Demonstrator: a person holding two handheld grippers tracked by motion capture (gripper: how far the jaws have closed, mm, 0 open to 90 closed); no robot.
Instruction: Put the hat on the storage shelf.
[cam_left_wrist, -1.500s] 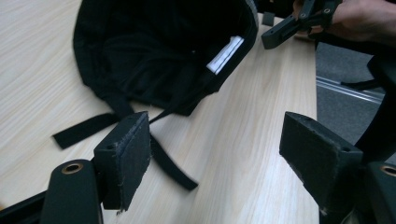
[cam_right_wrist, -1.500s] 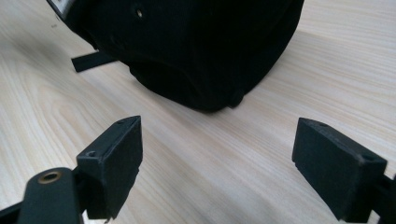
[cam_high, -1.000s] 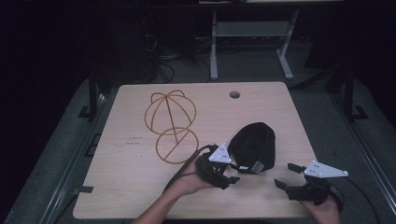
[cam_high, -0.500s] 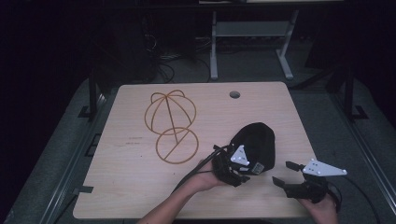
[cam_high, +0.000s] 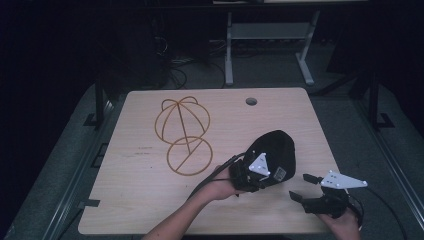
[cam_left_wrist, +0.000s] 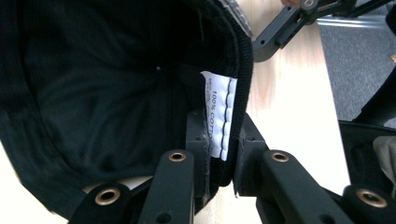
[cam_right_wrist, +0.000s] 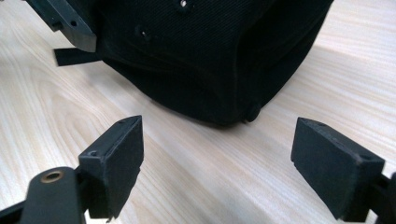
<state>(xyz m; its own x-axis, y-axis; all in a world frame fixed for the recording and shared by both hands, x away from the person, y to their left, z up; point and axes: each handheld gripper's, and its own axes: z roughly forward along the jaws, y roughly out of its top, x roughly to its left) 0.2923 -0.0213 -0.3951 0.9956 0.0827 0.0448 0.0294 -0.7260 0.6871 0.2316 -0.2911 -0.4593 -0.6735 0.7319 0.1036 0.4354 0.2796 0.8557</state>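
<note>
In the high view, the person's left forearm is reaching in from the bottom edge and angling up to the right, with the left hand (cam_high: 220, 187) wrapped around the left gripper (cam_high: 256, 176) at the near edge of the black cap (cam_high: 274, 150). The jaws have just been closing and are now pinching the cap's rim. The cap is lying on the right half of the worktop (cam_high: 135, 200), well apart from the orange wire hat frame (cam_high: 183, 135) that is resting left of centre. The right hand (cam_high: 342, 224) is holding the right gripper (cam_high: 304, 187) low at the near right corner, pointing left toward the cap, with its jaws standing apart and nothing between them. A round cable hole (cam_high: 251, 101) is showing near the far edge. Beyond the worktop, grey carpet (cam_high: 65, 155) is running along the sides, and a pale metal stand (cam_high: 270, 40) is standing in the dark room behind.

In the left gripper view, the two black jaws are pressing together on the cap's inner band (cam_left_wrist: 219, 60), right at a white fabric label (cam_left_wrist: 219, 116). The dark lining of the cap is spreading to the left, and pale wood is showing to the right.

In the right gripper view, the pads (cam_right_wrist: 121, 154) are standing wide open over bare wood grain, just short of the cap's crown (cam_right_wrist: 210, 51), which is sitting on the worktop ahead of them.
</note>
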